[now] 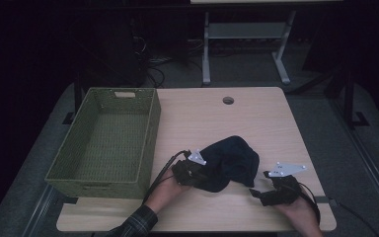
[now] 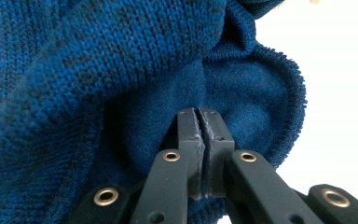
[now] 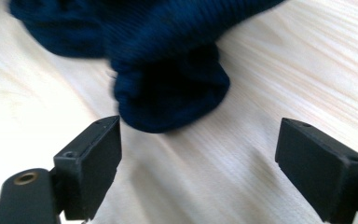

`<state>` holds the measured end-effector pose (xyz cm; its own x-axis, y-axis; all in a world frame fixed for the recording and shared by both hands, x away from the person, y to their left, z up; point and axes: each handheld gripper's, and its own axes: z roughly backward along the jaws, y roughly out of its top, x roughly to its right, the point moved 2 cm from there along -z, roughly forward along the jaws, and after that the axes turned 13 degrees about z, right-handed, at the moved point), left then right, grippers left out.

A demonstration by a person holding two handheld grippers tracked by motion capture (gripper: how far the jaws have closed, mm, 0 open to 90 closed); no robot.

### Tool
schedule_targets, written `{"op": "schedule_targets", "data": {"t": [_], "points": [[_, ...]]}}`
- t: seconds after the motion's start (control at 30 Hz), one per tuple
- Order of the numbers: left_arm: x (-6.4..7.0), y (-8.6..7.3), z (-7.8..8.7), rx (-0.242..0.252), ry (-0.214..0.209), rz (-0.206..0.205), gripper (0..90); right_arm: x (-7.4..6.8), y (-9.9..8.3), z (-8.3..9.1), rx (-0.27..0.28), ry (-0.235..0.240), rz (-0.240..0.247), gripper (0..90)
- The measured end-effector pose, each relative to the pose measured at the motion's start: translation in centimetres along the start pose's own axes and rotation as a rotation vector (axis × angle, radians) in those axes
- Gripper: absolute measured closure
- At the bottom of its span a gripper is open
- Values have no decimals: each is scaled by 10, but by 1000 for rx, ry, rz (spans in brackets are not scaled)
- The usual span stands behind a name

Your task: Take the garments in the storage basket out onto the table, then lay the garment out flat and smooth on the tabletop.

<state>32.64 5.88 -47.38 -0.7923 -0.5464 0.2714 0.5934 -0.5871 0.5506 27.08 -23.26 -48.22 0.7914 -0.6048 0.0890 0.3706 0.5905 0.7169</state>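
High view shows the dark blue knitted garment (image 1: 229,163) at lower centre of the light wooden surface (image 1: 256,118), pinched by the left gripper (image 1: 190,170). The right gripper (image 1: 259,193), jaws wide, must probably close on its near edge before lifting toward the green woven basket (image 1: 81,170).

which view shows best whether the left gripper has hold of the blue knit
The left gripper view: the left gripper has its jaws pressed together on a fold of the blue knit. The high view shows it at the cloth's left edge, too dark for detail. The right gripper view shows the cloth lying beyond the open right gripper.
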Motion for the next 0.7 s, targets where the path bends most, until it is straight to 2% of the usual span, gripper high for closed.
{"op": "schedule_targets", "data": {"t": [0.13, 0.27, 0.3, 0.53, 0.63, 0.7], "points": [[0, 1, 0, -7, 4, 8, 874, -2, 1, 4, 43, 33, -5, 169], [2, 1, 0, -5, 10, 13, 874, -5, 3, 6, 79, 60, -7, 224], [1, 1, 0, -6, 10, 13, 874, -5, 5, 7, 101, 78, -21, 246], [0, 1, 0, -9, 4, 9, 874, -7, 12, 0, 133, 118, -19, 335], [0, 1, 0, -5, 1, 16, 874, -5, 13, -4, 137, 129, -34, 366], [0, 1, 0, -5, 1, 16, 874, -2, 16, -7, 165, 145, -67, 440]]}}
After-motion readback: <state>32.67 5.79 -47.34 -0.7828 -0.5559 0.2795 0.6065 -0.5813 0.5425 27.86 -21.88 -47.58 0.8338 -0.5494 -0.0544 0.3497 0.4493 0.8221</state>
